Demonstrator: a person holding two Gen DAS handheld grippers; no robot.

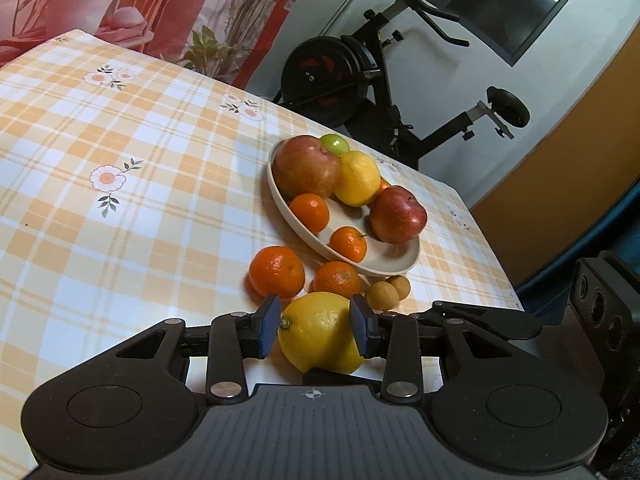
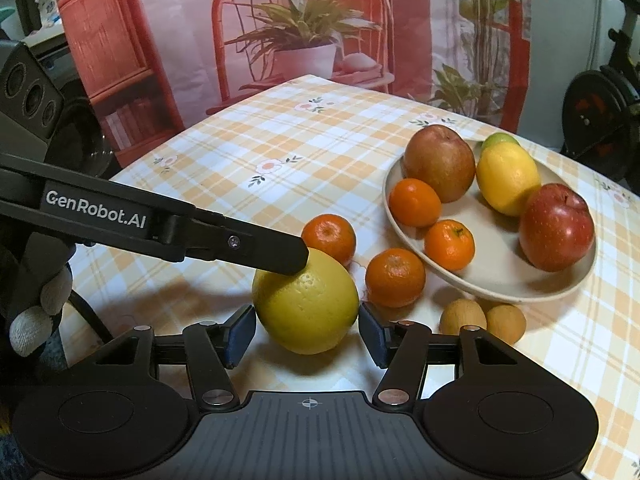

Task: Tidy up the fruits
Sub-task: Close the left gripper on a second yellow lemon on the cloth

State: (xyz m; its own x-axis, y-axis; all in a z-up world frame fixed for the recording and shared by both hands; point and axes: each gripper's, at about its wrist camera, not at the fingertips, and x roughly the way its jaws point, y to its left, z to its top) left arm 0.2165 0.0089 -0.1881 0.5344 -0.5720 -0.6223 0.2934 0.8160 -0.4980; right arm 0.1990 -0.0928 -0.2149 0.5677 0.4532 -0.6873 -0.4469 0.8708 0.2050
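The left wrist view looks across the orange-and-white checked tablecloth with flower prints toward a black exercise bike standing past the table's far edge, which the right wrist view catches only as a sliver at its right border; the right wrist view instead faces a printed backdrop of a red wicker chair and a potted plant, and it alone shows the left tool from the side, with gloved fingertips at the picture's left edge. Both views show the large yellow lemon lying on the cloth at the near side of the table, in front of the shallow beige round plate. The left gripper is clamped on this lemon, its blue pads pressed against both sides; from the right wrist view one black finger of it lies across the top of the fruit. The right gripper straddles the same lemon with its pads parted: both stand just off the skin, with a sliver of gap on each side. The plate carries two red apples, a second lemon, a green fruit and two small mandarins. On the cloth between the lemon and the plate lie two more orange mandarins, and beside them, by the plate's near rim, two small round tan fruits touch each other.
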